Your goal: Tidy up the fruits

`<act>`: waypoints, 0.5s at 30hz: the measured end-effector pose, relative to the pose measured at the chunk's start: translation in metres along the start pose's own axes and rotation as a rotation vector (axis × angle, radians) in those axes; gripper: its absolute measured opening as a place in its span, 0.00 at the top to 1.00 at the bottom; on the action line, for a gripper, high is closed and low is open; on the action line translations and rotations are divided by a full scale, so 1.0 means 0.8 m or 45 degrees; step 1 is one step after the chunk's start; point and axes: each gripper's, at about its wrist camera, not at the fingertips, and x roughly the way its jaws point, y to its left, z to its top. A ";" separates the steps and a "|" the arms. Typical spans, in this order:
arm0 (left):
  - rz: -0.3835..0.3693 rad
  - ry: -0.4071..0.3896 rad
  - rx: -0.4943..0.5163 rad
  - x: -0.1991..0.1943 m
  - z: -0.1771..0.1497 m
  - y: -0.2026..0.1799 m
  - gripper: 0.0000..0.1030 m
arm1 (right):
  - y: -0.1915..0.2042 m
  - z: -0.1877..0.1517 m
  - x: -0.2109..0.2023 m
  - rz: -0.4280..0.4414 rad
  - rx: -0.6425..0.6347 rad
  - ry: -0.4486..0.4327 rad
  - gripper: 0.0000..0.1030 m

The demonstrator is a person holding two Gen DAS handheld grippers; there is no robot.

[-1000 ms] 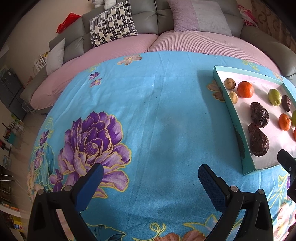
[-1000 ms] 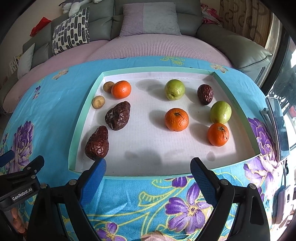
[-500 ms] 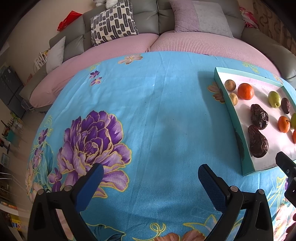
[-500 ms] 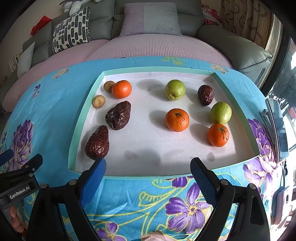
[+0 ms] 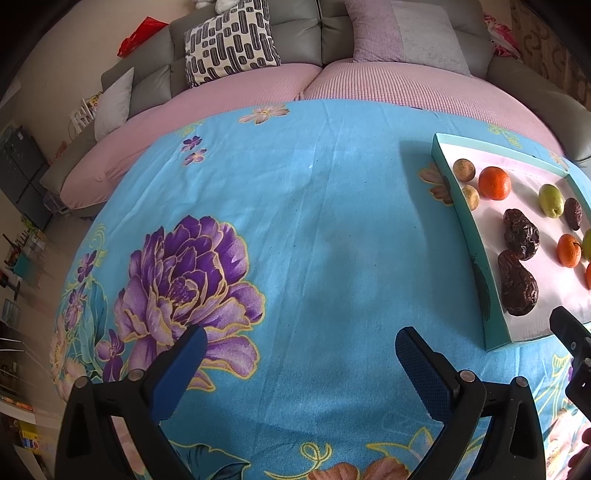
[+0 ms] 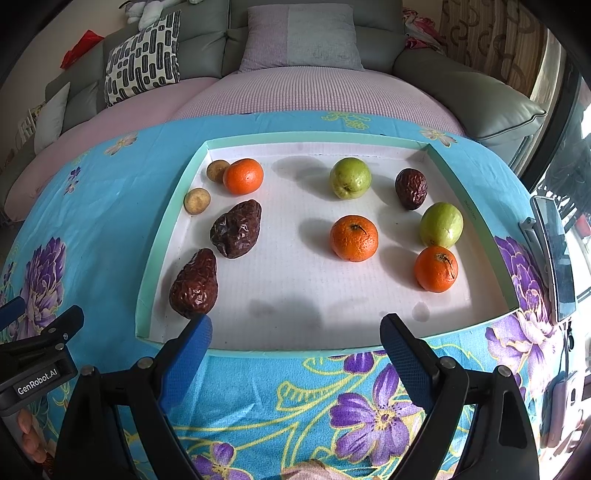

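Left wrist view: left claw (image 5: 301,341) wide open, holding nothing, over bare blue floral cloth (image 5: 314,229) on the tabletop. Tray (image 5: 476,258) sits at far right, well apart from the claw, partly cut off by the frame edge. Visible in it here: 2 small brown fruits (image 5: 464,170), 3 dark wrinkled ones, 2 whole oranges plus a sliver of a third, 1 green fruit plus an edge of another. Tip of the right claw's body shows at lower right, just past the tray's near corner. Sofa (image 5: 332,33) with 3 cushions behind.

Right wrist view: right claw (image 6: 295,326) wide open, empty, fingertips over the tray's near rim (image 6: 295,352). Full count in tray: 10 fruits.
- 3 oranges: one far left (image 6: 243,176), one centre (image 6: 354,238), one near right (image 6: 436,268)
- 2 green fruits: (image 6: 349,178) far centre, (image 6: 441,225) right
- 3 dark wrinkled: two large at left (image 6: 236,229) (image 6: 194,283), one smaller far right (image 6: 410,188)
- 2 small brown: (image 6: 217,170) touching the far-left orange, (image 6: 197,201) by the left wall

Nearest dark fruit sits just beyond the left fingertip (image 6: 197,328). Left claw's body shows at lower left, with fingers of a hand (image 6: 31,435) below it.
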 end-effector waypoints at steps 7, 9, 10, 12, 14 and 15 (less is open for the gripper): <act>0.001 0.005 -0.011 0.001 -0.001 0.001 0.00 | 0.000 0.000 0.001 -0.002 -0.006 0.005 0.10; 0.003 0.000 -0.012 -0.001 -0.001 0.001 0.00 | 0.000 0.000 0.001 -0.002 -0.005 0.006 0.10; 0.003 -0.004 -0.013 -0.001 -0.001 0.001 0.00 | 0.000 0.000 0.001 -0.001 -0.006 0.005 0.10; 0.008 -0.012 -0.015 -0.003 -0.001 0.001 0.00 | 0.000 0.000 0.000 -0.002 -0.006 0.005 0.10; 0.009 -0.015 -0.014 -0.004 -0.001 0.001 0.00 | 0.000 0.000 0.001 -0.001 -0.005 0.004 0.10; 0.008 -0.015 -0.014 -0.003 -0.001 0.001 0.00 | 0.000 0.000 0.001 -0.001 -0.006 0.005 0.10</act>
